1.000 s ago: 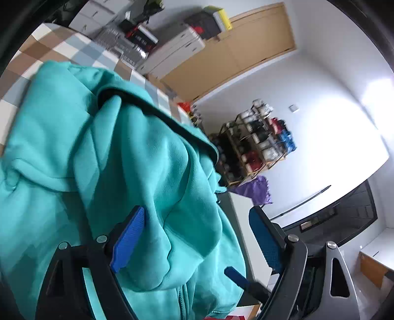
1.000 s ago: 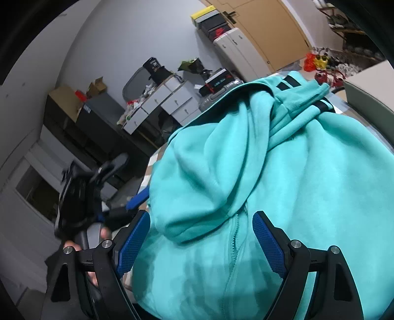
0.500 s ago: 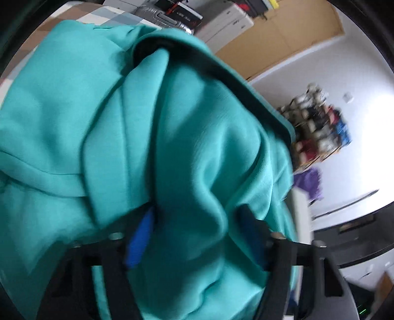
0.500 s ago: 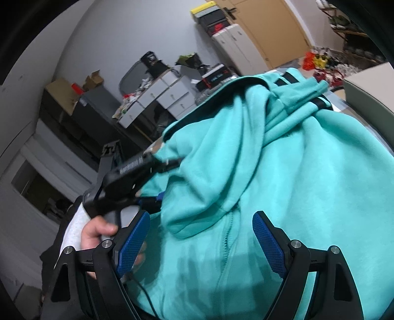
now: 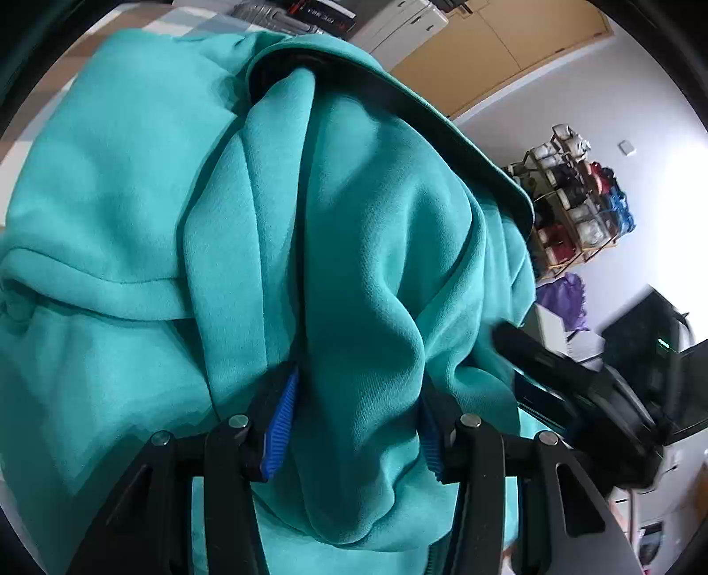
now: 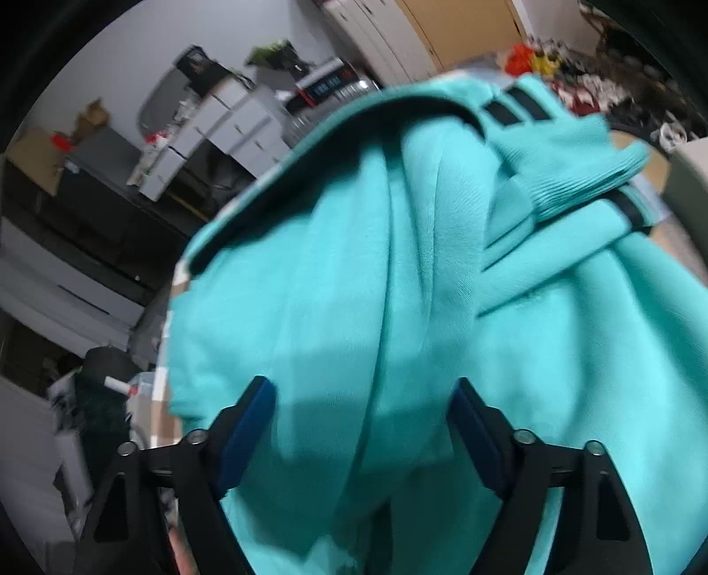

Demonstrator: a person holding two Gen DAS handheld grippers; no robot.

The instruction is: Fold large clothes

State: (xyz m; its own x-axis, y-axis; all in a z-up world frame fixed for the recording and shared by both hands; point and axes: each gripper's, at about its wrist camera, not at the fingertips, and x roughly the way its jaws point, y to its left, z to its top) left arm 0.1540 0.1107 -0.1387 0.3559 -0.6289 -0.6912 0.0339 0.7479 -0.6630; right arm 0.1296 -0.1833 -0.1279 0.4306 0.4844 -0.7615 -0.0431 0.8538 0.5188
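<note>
A teal zip hoodie [image 5: 354,221] lies bunched on a checked table [image 5: 132,17]. My left gripper [image 5: 354,433] points down into it. Its jaws are closing, and the blue pads press a thick upright fold of the cloth from both sides. In the right wrist view the hoodie [image 6: 442,287] fills the middle, with a ribbed cuff and black stripes [image 6: 588,177] at the upper right. My right gripper [image 6: 360,429] hovers over a long crease. Its jaws are closing with cloth between them, but the pads stand apart from it. The right gripper shows as a blurred black shape [image 5: 575,389] in the left wrist view.
A wire rack of small items [image 5: 575,190] stands by the white wall, with purple cloth [image 5: 566,300] below it. White drawer units [image 6: 230,119] and clutter line the far side, next to wooden doors [image 5: 509,40]. The table's left edge [image 6: 172,283] drops off beside the hoodie.
My left gripper sank onto the hoodie and narrowed its jaws around a fold. My right gripper swept sideways over the cloth with jaws narrowing. The hand and left gripper left the right wrist view.
</note>
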